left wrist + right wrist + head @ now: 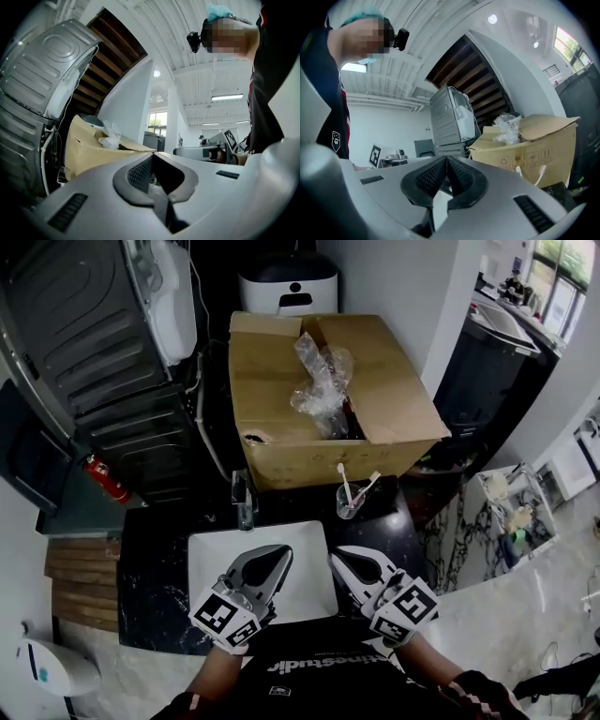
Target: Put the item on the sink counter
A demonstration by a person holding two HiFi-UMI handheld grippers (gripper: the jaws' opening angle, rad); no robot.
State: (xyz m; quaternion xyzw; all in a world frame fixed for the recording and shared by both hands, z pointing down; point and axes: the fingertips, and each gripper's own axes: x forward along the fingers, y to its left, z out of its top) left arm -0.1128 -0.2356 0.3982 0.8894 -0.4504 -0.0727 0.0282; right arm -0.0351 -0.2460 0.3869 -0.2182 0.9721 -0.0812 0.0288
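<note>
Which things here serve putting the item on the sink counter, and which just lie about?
Job, likely: sink counter, cardboard box holding a plastic bag, left gripper, right gripper, both shut, empty.
Lying about: toothbrush cup, faucet, fire extinguisher.

From my feed I see an open cardboard box with crumpled clear plastic sticking up out of it. Just in front of the box stands a clear cup holding toothbrushes that lean to either side. To the left of the box rises a tilted grey metal appliance, with a red fire extinguisher near its base. Behind the box sits a white device. Wooden slats show at lower left.
</note>
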